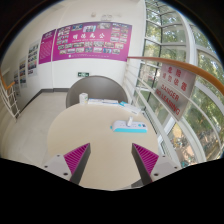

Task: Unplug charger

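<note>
The fingers [111,163] are wide apart and hold nothing, and what may be the charger [128,126] lies near the far right edge of the bench [85,135], so a hurried reach could miss it.

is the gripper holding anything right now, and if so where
Nothing is held. The gripper is open, with only bare round table showing between its fingers. The white power strip lies on the table beyond them, untouched.
</note>
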A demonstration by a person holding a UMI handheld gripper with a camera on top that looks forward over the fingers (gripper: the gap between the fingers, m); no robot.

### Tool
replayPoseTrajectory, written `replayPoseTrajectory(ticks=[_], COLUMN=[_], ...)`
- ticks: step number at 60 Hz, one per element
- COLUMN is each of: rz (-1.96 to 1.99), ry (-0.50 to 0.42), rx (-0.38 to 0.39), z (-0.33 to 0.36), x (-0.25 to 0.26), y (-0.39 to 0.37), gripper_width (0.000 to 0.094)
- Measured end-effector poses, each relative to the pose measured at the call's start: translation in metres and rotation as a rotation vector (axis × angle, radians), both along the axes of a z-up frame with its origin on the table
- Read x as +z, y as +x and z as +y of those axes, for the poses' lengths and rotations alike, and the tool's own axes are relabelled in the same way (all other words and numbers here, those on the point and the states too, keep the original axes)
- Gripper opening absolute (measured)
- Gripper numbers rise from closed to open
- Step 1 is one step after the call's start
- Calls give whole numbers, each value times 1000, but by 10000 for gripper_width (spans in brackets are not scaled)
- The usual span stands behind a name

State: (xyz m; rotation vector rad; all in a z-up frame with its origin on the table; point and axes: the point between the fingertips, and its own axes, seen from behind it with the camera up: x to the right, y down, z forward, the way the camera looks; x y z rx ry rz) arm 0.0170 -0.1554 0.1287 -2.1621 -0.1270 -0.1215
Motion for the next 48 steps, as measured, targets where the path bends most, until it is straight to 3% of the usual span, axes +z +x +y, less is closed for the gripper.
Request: replayPoseTrajectory(ticks=[17,24,30,36,48], rz=[77,115,145,136,130], ry=[90,99,83,98,104], rx=[-13,-35,-43,-63,-63], z=[178,230,253,262,263], x=[-58,-81,-102,-109,-108], y=[76,90,93,96,94], gripper_width=[846,776,603,175,58])
